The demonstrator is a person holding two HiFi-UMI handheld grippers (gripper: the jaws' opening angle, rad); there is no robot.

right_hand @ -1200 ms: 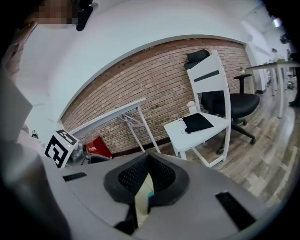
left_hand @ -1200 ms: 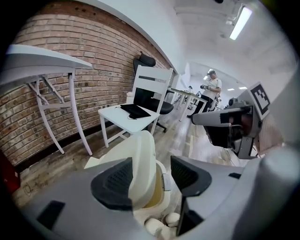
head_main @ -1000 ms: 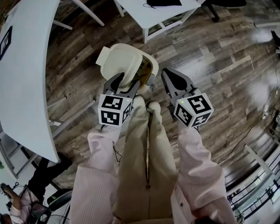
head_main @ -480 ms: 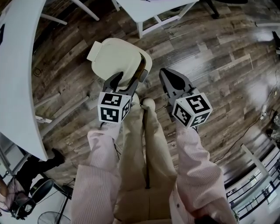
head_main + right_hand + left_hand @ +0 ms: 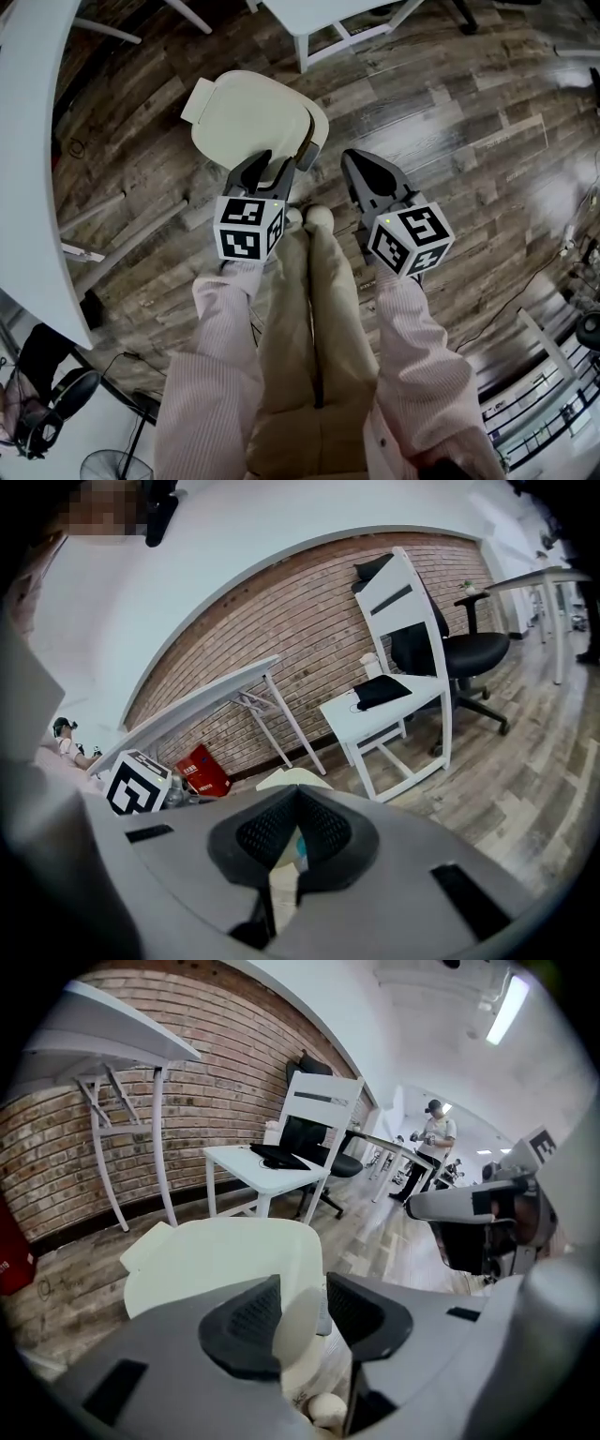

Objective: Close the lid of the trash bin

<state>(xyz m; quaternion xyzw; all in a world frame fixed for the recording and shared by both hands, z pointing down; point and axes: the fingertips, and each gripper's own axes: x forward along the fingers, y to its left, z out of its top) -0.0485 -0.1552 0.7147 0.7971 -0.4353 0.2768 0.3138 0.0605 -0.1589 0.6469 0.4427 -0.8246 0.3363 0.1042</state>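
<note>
Lid [image 5: 246, 112] sits partly raised over the bin [image 5: 317, 142], left of centre in the upper head view, just beyond the person's trousers [image 5: 309, 309]. The left hand-held gripper [image 5: 270, 167] has its jaws on either side of the lid's near edge and they are closing; one pad lies against the rim, with a gap at the other. The right hand-held gripper [image 5: 364, 171], just right of the bin, has its jaws together on nothing. Farther off, a white chair [image 5: 281, 1162] stands before a brick wall [image 5: 216, 1082].
</note>
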